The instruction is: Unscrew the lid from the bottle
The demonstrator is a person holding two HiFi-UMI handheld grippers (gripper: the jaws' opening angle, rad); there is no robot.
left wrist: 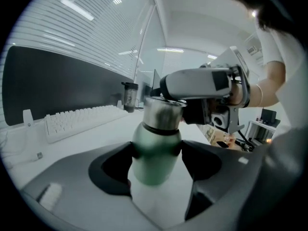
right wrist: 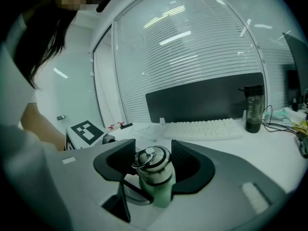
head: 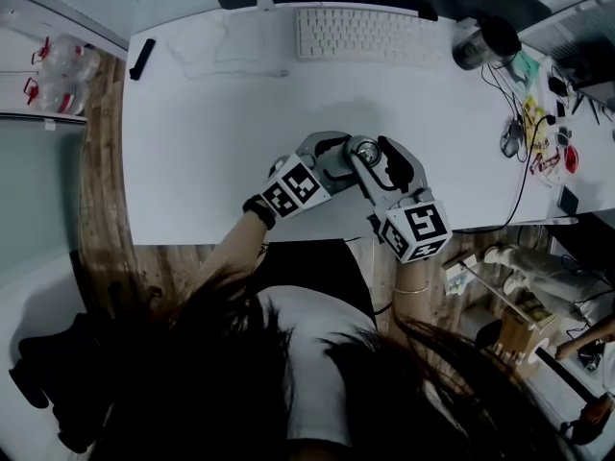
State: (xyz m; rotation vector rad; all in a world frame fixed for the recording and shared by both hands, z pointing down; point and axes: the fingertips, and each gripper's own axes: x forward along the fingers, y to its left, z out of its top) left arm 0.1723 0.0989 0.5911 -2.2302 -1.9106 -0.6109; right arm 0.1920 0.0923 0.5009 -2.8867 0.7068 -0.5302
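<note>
Two grippers on one bottle, near front edge of desk; base contact with desk unclear.

- Left gripper: pinching green body.
- Right gripper: clamped across steel lid.
- Risks, judged: pads slipping on smooth lid; body turning with lid if left hold weak; sideways pull sending bottle off edge; lid ring snagging.
- Keyboard, shaker, cables well apart. Nothing obstructing.
</note>
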